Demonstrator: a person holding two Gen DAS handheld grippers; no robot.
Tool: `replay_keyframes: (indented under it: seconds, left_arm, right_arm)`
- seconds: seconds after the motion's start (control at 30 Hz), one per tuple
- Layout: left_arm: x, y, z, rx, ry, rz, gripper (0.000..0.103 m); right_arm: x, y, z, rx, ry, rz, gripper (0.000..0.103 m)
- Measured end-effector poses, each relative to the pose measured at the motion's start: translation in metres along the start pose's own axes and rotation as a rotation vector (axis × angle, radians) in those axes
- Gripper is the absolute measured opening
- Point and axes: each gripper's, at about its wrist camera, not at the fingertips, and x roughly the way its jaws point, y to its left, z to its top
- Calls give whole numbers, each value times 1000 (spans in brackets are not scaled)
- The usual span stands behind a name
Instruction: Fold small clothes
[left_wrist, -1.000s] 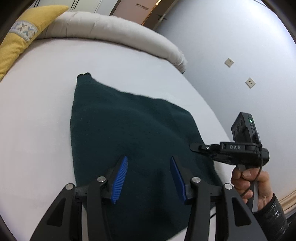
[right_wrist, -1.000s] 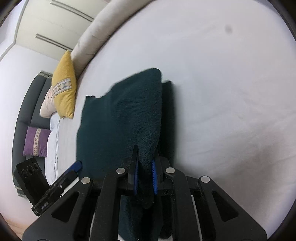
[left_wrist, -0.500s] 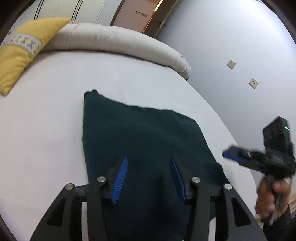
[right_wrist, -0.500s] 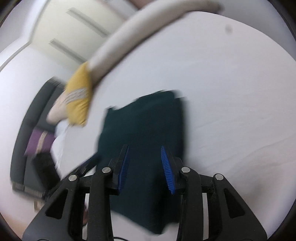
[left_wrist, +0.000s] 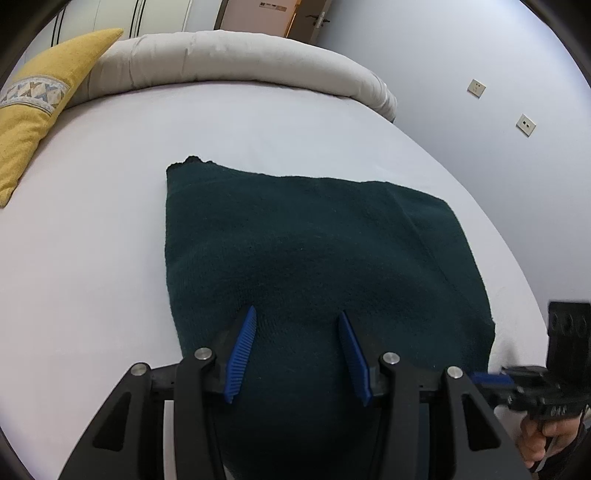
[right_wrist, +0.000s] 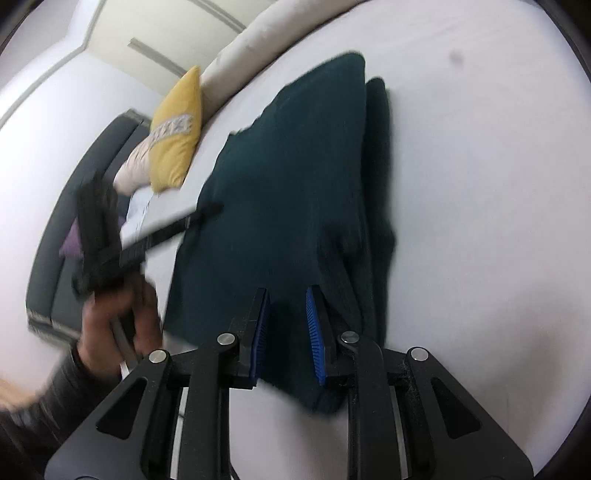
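Observation:
A dark green knit garment (left_wrist: 303, 251) lies folded flat on the white bed (left_wrist: 92, 221). It also shows in the right wrist view (right_wrist: 295, 177), with a folded layer along its right edge. My left gripper (left_wrist: 297, 325) is open, its blue pads above the garment's near edge. My right gripper (right_wrist: 286, 299) is open with a narrow gap, over the garment's near end, holding nothing. The right gripper also shows at the lower right of the left wrist view (left_wrist: 491, 378), off the bed. The left gripper shows in the right wrist view (right_wrist: 210, 212) at the garment's left edge.
A yellow cushion (left_wrist: 33, 107) lies at the far left by a long cream bolster (left_wrist: 240, 55) along the bed's far edge. A grey wall with two sockets (left_wrist: 476, 86) is at the right. A dark sofa (right_wrist: 74, 206) with a purple cushion stands beyond the bed.
My right gripper let go of the garment's edge, opened, and pulled back off the bed's side. The raised flap now lies flat. My left gripper stayed open and drew back slightly.

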Motion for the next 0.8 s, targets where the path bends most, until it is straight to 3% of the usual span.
replay_keyframes:
  seconds: [0.13, 0.23, 0.3, 0.43, 0.5, 0.53, 0.57, 0.7, 0.73, 0.8]
  left_arm:
    - [-1, 1, 1, 2, 1, 3, 50]
    - [-10, -1, 5, -13, -11, -4, 49]
    - [-18, -2, 5, -18, -24, 8, 49]
    - [-32, -14, 8, 34, -86, 59, 49]
    - [-20, -19, 7, 85, -44, 107, 49]
    - [-8, -17, 5, 90, 5, 111, 49]
    - [-1, -13, 1, 94, 5, 108, 50]
    - [1, -12, 0, 118, -9, 119, 51]
    - [3, -12, 0, 128, -9, 126, 51]
    - [5, -10, 0, 124, -10, 122, 51]
  right_arm:
    - [-24, -4, -19, -4, 31, -41, 18]
    - [-36, 9, -18, -50, 68, -120, 19]
    - [-49, 20, 1, -62, 21, -165, 24]
    - [-52, 28, 59, -45, -105, -104, 24]
    - [-37, 32, 89, -47, -111, -57, 24]
    - [-20, 37, 103, -37, -94, -17, 24]
    - [-2, 35, 118, -6, -63, 17, 24]
    - [53, 2, 149, 117, 7, -54, 22]
    - [62, -12, 152, 175, 9, -35, 19]
    - [64, -36, 155, 253, -57, -2, 17]
